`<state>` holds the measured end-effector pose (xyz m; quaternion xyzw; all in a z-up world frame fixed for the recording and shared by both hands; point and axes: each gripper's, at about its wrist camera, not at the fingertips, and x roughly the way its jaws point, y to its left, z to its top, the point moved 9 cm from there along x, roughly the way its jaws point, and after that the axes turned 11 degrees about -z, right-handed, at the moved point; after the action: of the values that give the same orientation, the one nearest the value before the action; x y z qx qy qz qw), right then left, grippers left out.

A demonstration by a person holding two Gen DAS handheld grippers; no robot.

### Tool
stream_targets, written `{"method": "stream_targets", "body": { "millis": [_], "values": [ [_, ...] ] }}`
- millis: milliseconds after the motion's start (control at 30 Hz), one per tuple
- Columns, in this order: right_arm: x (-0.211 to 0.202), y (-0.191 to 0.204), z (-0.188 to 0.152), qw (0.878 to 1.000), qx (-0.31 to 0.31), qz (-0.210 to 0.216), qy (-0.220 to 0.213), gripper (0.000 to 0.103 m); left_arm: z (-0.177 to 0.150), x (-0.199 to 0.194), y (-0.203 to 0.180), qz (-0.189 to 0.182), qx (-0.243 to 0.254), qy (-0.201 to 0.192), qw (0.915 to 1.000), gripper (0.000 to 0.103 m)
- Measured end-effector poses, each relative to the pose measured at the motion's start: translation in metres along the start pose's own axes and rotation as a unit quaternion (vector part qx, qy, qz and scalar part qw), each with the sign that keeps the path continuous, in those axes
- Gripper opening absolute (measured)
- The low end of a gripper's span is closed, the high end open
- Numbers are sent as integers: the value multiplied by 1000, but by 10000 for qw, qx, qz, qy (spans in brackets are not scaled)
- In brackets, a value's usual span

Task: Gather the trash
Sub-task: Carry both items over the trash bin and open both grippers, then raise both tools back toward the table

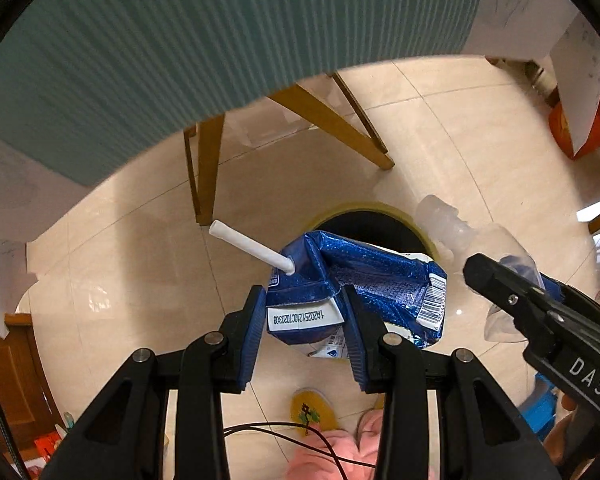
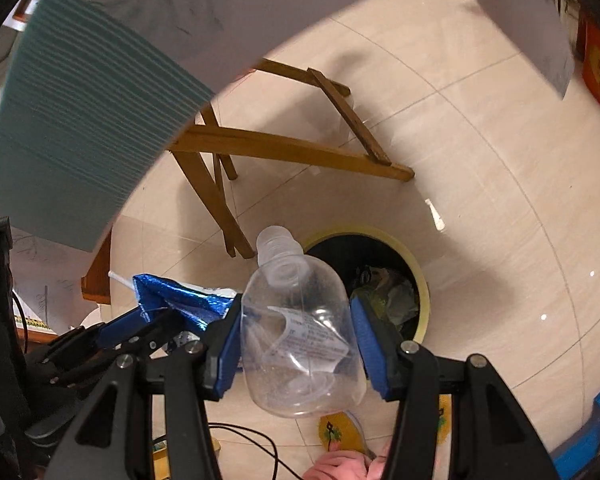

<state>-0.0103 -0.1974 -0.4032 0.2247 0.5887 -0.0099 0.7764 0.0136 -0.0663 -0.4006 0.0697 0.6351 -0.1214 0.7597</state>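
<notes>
A crushed blue drink carton (image 1: 352,292) with a white straw (image 1: 252,246) is clamped in my left gripper (image 1: 306,320), whose blue pads press its sides. It hangs over a round bin (image 1: 374,222) with a yellow rim and a dark inside. In the right wrist view my right gripper (image 2: 298,344) is shut on a clear, capless plastic bottle (image 2: 300,328), neck pointing away, just above the bin (image 2: 422,280), which holds crumpled rubbish. The carton (image 2: 180,296) and the left gripper show at the left there; the bottle (image 1: 448,224) shows at the right in the left wrist view.
A teal cloth (image 1: 220,40) hangs over a table with wooden legs (image 1: 208,168) just beyond the bin. Beige floor tiles (image 1: 480,140) surround it. An orange box (image 1: 580,128) stands far right. The person's yellow slipper (image 1: 314,408) and pink sleeve are below, with a thin black cable.
</notes>
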Motion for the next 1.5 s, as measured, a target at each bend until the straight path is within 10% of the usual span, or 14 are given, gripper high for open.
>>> {"method": "stream_targets", "body": {
  "millis": [733,1500],
  "values": [
    [30,0,-1,9999,85,92,81,74,-1,10,11,101,-91,-96,9999,77],
    [-74,14,25,9969,-262,-539,-512,75,12,-101,-5,-226,-146,-363,9990,78]
  ]
}}
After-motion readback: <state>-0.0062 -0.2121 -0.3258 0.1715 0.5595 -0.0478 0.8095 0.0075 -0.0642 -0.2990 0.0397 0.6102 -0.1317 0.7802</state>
